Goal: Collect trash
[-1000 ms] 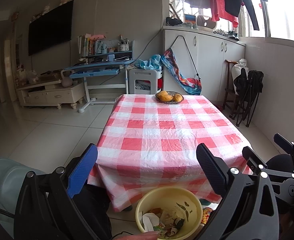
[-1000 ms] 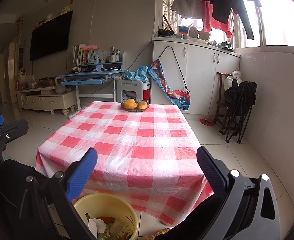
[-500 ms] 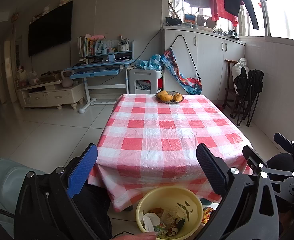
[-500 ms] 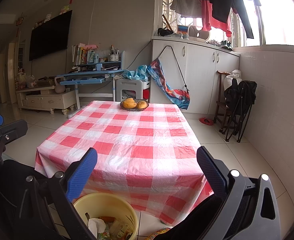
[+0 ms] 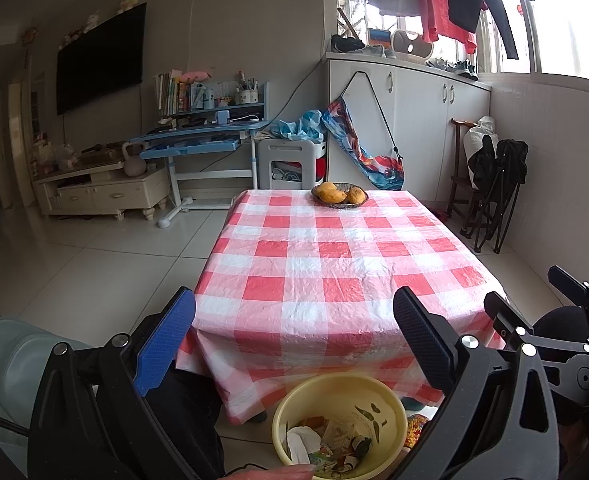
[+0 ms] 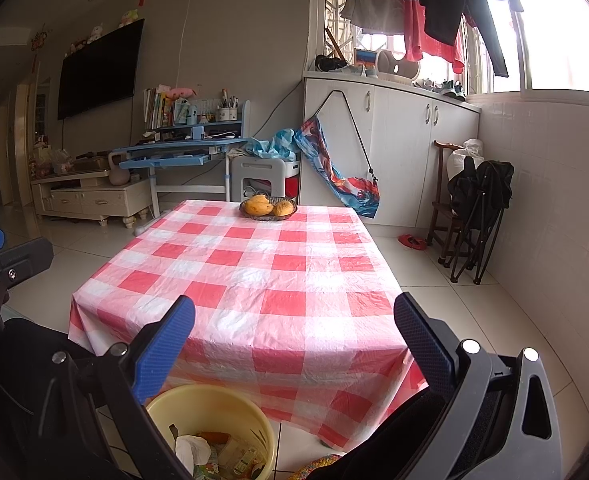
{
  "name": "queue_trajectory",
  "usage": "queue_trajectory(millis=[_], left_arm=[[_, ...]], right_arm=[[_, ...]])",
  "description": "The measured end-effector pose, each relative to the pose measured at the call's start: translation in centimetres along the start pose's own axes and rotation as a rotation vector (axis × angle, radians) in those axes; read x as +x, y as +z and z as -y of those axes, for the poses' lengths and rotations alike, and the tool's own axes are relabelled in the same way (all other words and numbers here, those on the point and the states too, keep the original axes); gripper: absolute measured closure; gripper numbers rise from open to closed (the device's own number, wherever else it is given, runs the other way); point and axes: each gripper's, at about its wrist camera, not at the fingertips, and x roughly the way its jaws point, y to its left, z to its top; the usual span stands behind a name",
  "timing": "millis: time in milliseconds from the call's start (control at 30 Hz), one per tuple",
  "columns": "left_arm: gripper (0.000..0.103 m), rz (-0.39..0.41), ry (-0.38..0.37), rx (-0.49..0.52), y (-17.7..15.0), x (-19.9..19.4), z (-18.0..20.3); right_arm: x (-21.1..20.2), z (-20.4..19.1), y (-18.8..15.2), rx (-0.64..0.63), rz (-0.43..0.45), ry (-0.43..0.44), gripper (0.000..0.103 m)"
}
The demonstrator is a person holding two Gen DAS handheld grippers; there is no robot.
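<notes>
Almost nothing is seen to have changed since the earlier frames. The left gripper and the right gripper are both held with fingers spread wide and empty, as before, above the near edge of the red-and-white checked tablecloth. The round yellow plastic bin, filled with paper and wrapper trash, remains on the floor below that edge. The dish of orange fruit is unmoved at the far end.
</notes>
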Motion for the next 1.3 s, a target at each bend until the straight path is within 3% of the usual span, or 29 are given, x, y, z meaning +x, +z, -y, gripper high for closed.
queue_trajectory(millis=[1300], left_arm=[[0.007, -0.006, -0.005, -0.013, 0.16, 0.09, -0.03]], right_arm=[[-0.44, 0.43, -0.54, -0.01, -0.011, -0.012, 0.008]])
